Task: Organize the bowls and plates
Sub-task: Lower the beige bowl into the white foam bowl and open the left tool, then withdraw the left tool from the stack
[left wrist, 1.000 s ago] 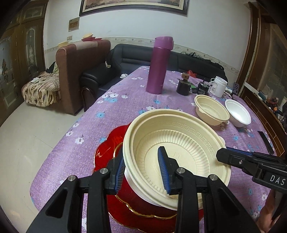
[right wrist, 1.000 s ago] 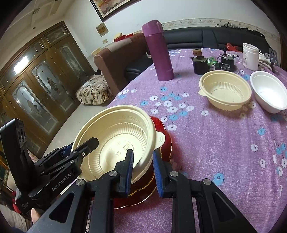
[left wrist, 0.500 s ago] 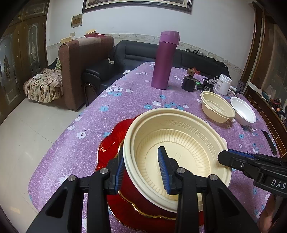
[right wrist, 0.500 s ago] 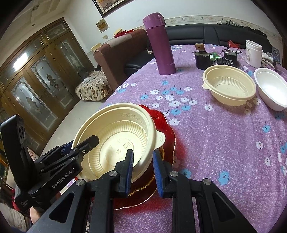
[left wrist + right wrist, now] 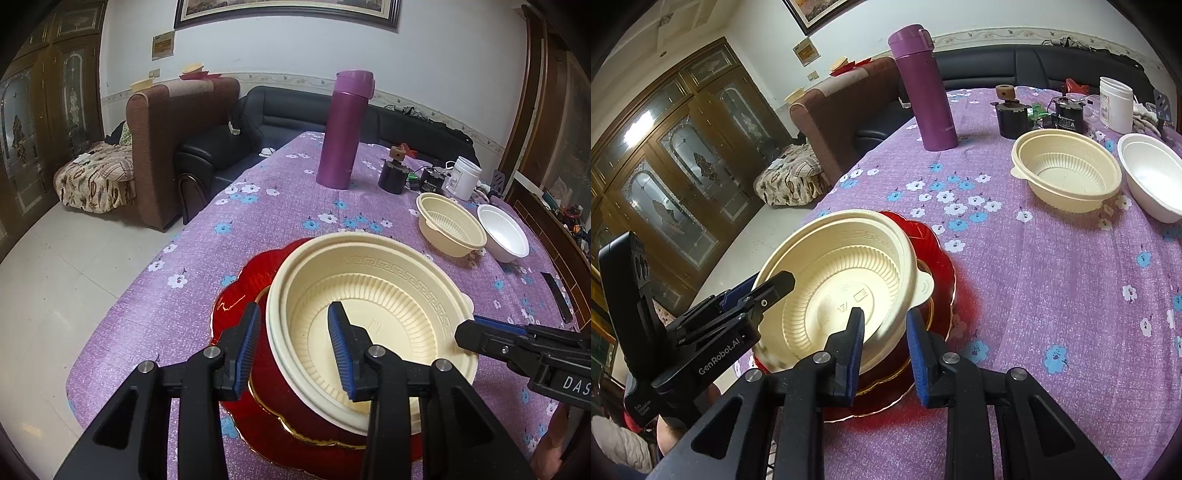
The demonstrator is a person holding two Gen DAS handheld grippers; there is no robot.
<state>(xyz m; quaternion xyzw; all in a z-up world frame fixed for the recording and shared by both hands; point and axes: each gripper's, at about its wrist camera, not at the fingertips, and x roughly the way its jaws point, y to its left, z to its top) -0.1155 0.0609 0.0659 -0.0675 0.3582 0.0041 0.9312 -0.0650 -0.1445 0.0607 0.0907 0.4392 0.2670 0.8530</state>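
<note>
The desk (image 5: 258, 229), under a purple flowered cloth, carried everything. Near its front edge lay the red plate (image 5: 240, 295), and the big bowl (image 5: 388, 295), cream and ribbed, rested tilted on it. A second earlier the bowl's pale underside had shown above the plate at the near edge; now that edge sat down against the red.

The left gripper (image 5: 294, 308) straddled the bowl's near rim, one pad (image 5: 249, 343) outside and one inside. Its jaws had just been opening, so the outer pad, which had been against the rim half a second before, now stood just clear of it. The bowl was between the jaws but not gripped. The right gripper (image 5: 884, 312) straddled the opposite rim, its jaws much as before. Whether its pads pressed on the rim I could not tell.

Counted: one desk, one plate, two grippers, three bowls. Beyond the big one, a smaller cream bowl (image 5: 450, 225) and a white bowl (image 5: 504, 236) stood just beside each other, well apart from the plate. One purple flask (image 5: 343, 129) stood upright farther back, and one white jar (image 5: 465, 177) behind the bowls.
</note>
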